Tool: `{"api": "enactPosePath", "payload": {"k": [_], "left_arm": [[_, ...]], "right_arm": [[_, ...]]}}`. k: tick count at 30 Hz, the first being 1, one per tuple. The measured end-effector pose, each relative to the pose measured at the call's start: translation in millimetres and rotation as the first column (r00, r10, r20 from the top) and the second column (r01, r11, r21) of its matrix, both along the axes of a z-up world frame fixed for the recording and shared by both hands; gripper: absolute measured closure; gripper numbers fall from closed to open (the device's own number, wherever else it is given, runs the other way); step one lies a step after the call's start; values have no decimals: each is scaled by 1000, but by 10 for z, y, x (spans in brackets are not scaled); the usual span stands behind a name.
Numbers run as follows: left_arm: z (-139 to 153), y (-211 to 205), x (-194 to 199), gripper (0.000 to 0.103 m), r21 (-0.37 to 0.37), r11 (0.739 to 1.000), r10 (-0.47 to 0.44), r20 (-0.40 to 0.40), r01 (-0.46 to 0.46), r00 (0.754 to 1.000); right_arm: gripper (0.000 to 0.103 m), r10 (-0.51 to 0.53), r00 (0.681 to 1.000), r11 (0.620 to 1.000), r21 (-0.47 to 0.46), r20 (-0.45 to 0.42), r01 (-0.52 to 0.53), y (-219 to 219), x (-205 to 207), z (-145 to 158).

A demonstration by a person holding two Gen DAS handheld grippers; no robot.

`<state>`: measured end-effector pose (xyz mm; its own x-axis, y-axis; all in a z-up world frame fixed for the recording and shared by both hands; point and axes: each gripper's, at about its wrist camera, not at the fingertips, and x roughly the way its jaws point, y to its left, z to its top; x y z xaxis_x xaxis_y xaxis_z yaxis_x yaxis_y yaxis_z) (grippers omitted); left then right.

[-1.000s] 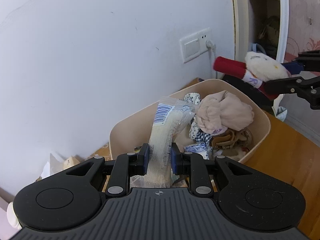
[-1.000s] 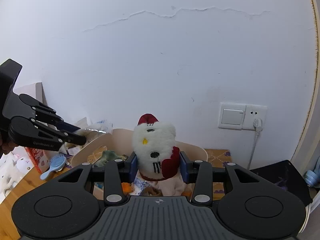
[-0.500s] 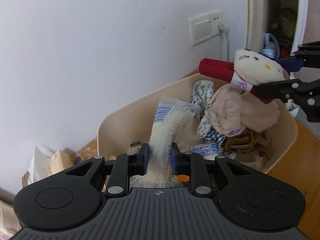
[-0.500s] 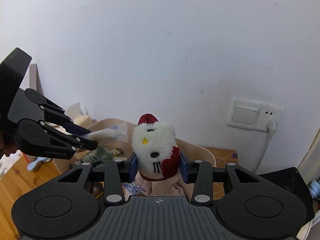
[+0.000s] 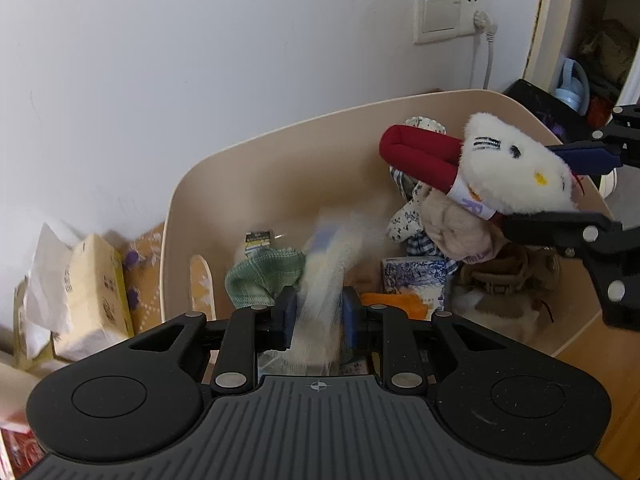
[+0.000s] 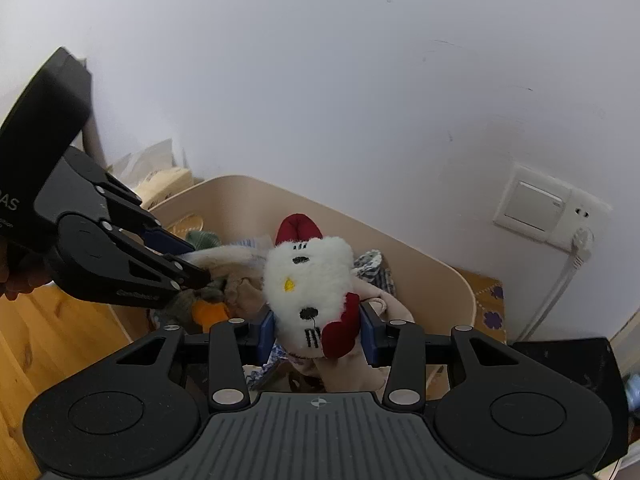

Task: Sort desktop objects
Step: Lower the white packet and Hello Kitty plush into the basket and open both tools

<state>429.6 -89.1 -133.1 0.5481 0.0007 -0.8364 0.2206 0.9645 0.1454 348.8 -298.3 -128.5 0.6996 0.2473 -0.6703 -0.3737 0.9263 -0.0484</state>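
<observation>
**What we count**

We count two hand-held grippers, one beige bin, one white plush toy, one clear packet, one green cloth, one tissue pack, and one wall switch plate.

The right tool holds a white plush toy with a red cap and red arm between its blue pads, pressed on both sides, over a beige bin that fills the middle of the view. At nine o'clock the left tool reaches into the bin, its jaws opening, with a pale blurred packet between them. Below it lie an orange item and beige cloth; a blue-patterned fabric sits at the toy's right. At three o'clock a wall switch and socket carry a plugged cable. Wooden counter shows at eight o'clock.
</observation>
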Motion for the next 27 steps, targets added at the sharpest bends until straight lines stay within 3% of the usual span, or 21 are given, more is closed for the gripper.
{"api": "enactPosePath", "payload": {"k": [1,3,5,8,12,17,24,27], "left_arm": [[-7,1,-1,74,-8,1000,4,-6,-4,1000],[-6,-6,-8,57,-8,1000,11,-5,-11,1000],[24,-11,-29,48,9,1000,23,20,-23,1000],[65,28,-29,39,-10,999,39,22,-39,999],[90,62,-69,35,-13,999,49,16,-49,999],[129,107,-128,33,-35,996,79,1,-78,997],[257,174,-315,31,-48,993,106,10,-105,994],[359,195,-438,24,-47,991,128,31,-126,991]], "right_arm": [[62,4,1000,1000,-4,-2,-4,19,-4,1],[59,1,1000,1000,-5,-10,-1,43,-8,6],[48,-10,1000,1000,-2,-17,10,45,-2,8],[44,-18,999,1000,15,-31,18,36,-19,23],[28,-31,998,998,49,-54,34,10,-55,43],[15,-65,995,992,104,-77,73,-17,-69,84],[0,-134,986,976,161,-94,148,-82,-151,174],[0,-170,979,966,177,-115,189,-113,-193,193]]}}
